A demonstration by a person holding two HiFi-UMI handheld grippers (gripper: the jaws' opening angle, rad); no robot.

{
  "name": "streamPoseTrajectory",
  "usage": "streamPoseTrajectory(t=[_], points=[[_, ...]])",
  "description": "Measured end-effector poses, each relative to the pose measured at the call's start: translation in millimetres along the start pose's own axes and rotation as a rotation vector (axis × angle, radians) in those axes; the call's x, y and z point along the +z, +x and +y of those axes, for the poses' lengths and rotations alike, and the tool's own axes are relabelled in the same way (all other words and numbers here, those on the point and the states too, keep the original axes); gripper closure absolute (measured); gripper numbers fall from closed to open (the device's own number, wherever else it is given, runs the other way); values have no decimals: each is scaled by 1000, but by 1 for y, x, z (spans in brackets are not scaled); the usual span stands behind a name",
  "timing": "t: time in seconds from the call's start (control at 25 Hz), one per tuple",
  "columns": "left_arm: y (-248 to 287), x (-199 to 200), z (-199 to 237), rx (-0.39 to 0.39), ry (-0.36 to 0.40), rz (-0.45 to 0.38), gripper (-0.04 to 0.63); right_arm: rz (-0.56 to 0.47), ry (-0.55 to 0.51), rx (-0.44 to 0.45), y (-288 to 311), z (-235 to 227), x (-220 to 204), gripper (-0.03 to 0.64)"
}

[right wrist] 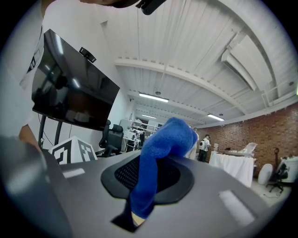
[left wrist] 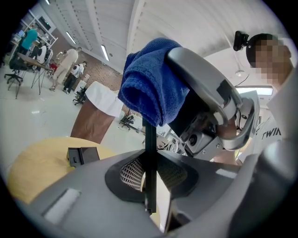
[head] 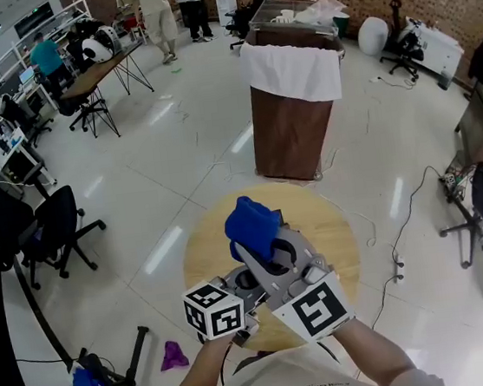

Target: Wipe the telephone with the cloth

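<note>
- While my left gripper (left wrist: 150,179) pinches the telephone (left wrist: 150,148), the thin dark slab sits edge-on between the pads.
- Its long axis runs along the jaws and out past their tips.
- Its far end meets the blue cloth (left wrist: 151,88).
- My right gripper (right wrist: 151,181) is clamped on that cloth, above the round table (head: 205,253).

Bright even light, fisheye-bent edges
</note>
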State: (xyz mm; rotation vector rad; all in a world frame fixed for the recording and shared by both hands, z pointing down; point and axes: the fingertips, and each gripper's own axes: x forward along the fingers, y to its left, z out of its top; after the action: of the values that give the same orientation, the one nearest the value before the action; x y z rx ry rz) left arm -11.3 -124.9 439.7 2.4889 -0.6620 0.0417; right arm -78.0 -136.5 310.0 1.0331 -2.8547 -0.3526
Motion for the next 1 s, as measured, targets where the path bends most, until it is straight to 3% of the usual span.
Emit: streamPoseTrajectory(t=[1.0], points=[[-2,-7,-4,-30,-2,3,534,-57,-74,-90,1,-35,23,555]])
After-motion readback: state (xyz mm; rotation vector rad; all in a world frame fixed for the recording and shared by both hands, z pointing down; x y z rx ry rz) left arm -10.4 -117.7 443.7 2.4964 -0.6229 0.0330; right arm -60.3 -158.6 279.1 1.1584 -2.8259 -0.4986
